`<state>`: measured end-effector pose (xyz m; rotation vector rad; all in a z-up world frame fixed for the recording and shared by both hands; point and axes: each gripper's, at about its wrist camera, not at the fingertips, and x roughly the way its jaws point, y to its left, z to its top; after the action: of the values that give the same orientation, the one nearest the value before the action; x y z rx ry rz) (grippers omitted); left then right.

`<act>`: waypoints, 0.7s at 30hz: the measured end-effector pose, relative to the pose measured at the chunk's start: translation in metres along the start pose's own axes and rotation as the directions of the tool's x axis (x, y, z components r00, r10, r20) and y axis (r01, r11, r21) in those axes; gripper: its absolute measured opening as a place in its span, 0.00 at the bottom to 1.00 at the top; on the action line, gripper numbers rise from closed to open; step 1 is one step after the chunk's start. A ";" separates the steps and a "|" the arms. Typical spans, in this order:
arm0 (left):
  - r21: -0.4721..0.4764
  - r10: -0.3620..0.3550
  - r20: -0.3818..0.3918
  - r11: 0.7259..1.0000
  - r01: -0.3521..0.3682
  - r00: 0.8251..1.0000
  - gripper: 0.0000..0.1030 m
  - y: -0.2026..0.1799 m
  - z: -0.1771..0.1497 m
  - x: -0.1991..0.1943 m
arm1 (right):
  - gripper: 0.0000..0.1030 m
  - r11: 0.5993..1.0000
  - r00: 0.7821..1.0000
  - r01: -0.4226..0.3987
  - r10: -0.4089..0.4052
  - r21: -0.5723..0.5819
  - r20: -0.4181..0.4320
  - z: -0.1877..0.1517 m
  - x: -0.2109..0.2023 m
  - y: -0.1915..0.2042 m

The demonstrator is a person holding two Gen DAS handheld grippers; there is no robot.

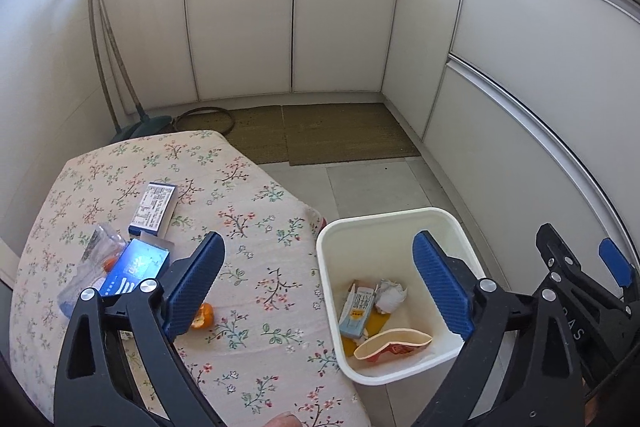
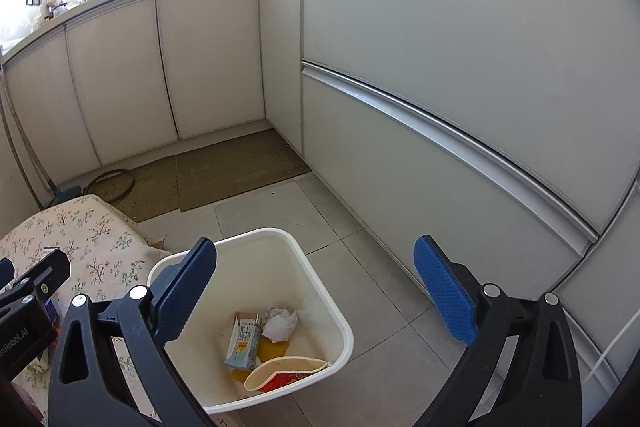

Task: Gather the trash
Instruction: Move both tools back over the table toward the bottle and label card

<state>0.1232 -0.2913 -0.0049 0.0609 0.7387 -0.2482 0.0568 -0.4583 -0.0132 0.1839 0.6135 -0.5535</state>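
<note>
A white bin (image 1: 400, 215) stands on the floor beside the floral-cloth table (image 1: 248, 219); it also shows in the right wrist view (image 2: 320, 291). It holds a milk carton (image 1: 357, 309), crumpled paper (image 1: 390, 295) and a squashed paper cup (image 1: 394, 345). On the table lie a white-label box (image 1: 155, 207), a blue box (image 1: 134, 267), a clear plastic wrapper (image 1: 90, 263) and an orange peel (image 1: 203, 315). My left gripper (image 1: 318, 285) is open and empty, straddling the table edge and bin. My right gripper (image 2: 316, 291) is open and empty above the bin.
White kitchen cabinets (image 1: 240, 19) wrap around the back and right. Two woven mats (image 1: 320, 133) lie on the tiled floor (image 2: 320, 211). A broom and dustpan (image 1: 120, 87) lean in the left corner. The right gripper shows at the right edge of the left wrist view (image 1: 580, 267).
</note>
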 end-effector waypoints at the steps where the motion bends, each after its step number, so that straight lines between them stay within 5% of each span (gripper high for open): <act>1: -0.007 0.007 -0.001 1.000 -0.007 1.000 0.88 0.005 -0.001 0.000 | 0.93 1.000 1.000 -0.004 0.004 -0.010 0.002 -0.001 -0.002 0.004; 21: -0.188 0.118 -0.042 0.974 -0.124 0.992 0.88 0.126 -0.016 -0.013 | 0.93 0.977 0.992 -0.116 0.123 -0.181 0.030 -0.007 -0.025 0.111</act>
<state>0.1342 -0.1647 -0.0121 -0.0719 0.7832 -0.0599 0.0967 -0.3517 -0.0040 0.0395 0.6048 -0.3824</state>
